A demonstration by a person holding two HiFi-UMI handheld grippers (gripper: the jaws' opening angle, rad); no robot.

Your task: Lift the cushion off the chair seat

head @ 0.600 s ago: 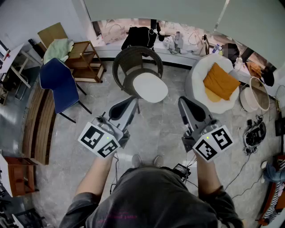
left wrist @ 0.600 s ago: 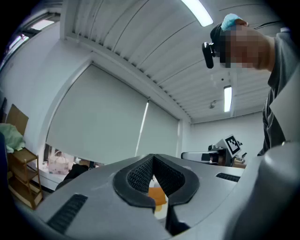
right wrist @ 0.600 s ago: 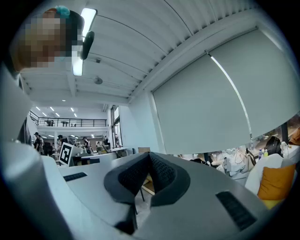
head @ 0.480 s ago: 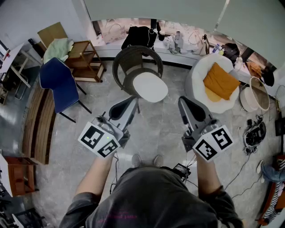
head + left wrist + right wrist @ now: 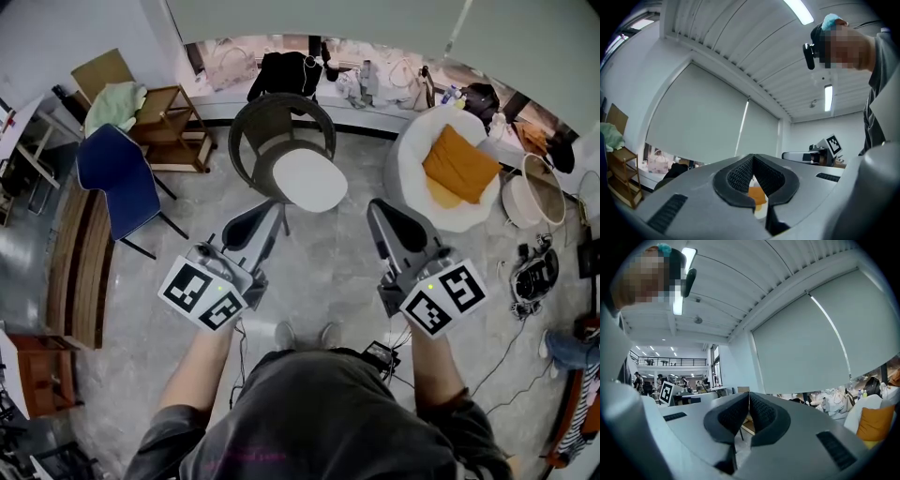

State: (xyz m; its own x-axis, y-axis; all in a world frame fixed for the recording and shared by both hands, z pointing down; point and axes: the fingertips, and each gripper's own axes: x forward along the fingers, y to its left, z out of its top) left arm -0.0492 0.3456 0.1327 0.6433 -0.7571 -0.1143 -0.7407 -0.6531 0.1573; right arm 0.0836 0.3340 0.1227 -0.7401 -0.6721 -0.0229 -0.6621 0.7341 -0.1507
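Both tongs are held out level in front of the person, side by side and apart from each other. The left tongs point(image 5: 265, 208) are closed tip to tip with nothing gripped; in the left gripper view the ribbed pads point(image 5: 740, 174) meet at the top and only a sliver of background shows below them. The right tongs point(image 5: 378, 208) are likewise pressed together and empty, their dark pads point(image 5: 761, 411) touching along the front edge.

At 12 o'clock from the person stands a dark wicker chair point(image 5: 272, 122) with a rounded back. A white oval seat cushion point(image 5: 309, 180) lies flat on its seat, towards the front edge. The tip of the left tongs sits just below that cushion in the head view, and neither pair of tongs touches it.

At 2 o'clock is a round white armchair point(image 5: 412, 155) with an orange cushion point(image 5: 459, 164) lying tilted in its hollow. That orange cushion also shows through the gap under the left pads and at 4 o'clock in the right gripper view.

At 10 o'clock a blue chair point(image 5: 117, 173) stands on the grey floor point(image 5: 328, 272). Beyond it, a wooden shelf unit point(image 5: 173, 127) carries a pale green cloth point(image 5: 114, 101). A round basket point(image 5: 530, 192) sits at 3 o'clock, just beside the white armchair. A black garment point(image 5: 281, 73) lies on the window ledge behind the wicker chair
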